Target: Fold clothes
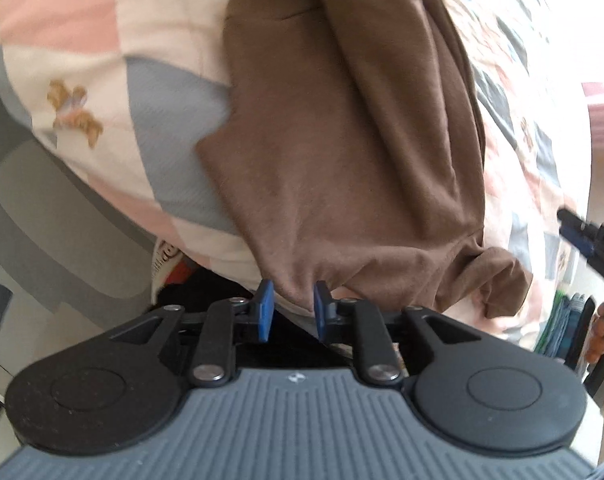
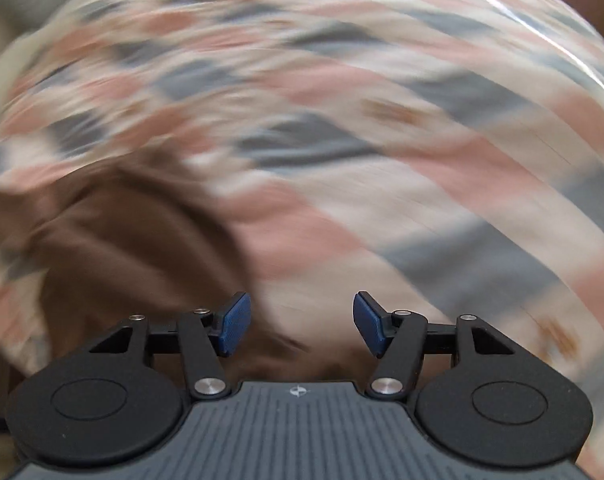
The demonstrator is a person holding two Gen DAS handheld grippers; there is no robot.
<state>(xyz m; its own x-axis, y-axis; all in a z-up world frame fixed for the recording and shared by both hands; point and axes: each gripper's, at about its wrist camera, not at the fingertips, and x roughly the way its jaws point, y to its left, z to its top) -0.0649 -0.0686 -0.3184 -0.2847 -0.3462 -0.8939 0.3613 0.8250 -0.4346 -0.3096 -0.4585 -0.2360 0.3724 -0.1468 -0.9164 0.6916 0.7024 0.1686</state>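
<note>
Brown garment (image 1: pixel 341 152): lies on the patchwork bedspread (image 1: pixel 102 32), near its edge; in the left wrist view it runs as a long, narrow shape, which suggests at least one lengthwise fold is already in.
Surface: mostly flat, with soft ridges along its length and a loose, crumpled flap at the near right corner (image 1: pixel 497 280).
Left gripper (image 1: pixel 290 308): its blue pads stand slightly apart at the garment's near hem; a tuck of cloth shows in the gap, but neither pad visibly presses it, so I read this as let go, or not yet gripped.
Right gripper (image 2: pixel 302 320): jaws spread wide with nothing between them; the right wrist view is heavily blurred, and the brown cloth sits down-left of the pads, apart from them.
Done, by my judgement: garment laid out and narrowed.
Left, by my judgement: tidy the bunched corner, then fold end to end into a compact stack.
Risk: the loose corner may get trapped inside the next fold and leave a lump.
Unclear: what kind of garment it is.
</note>
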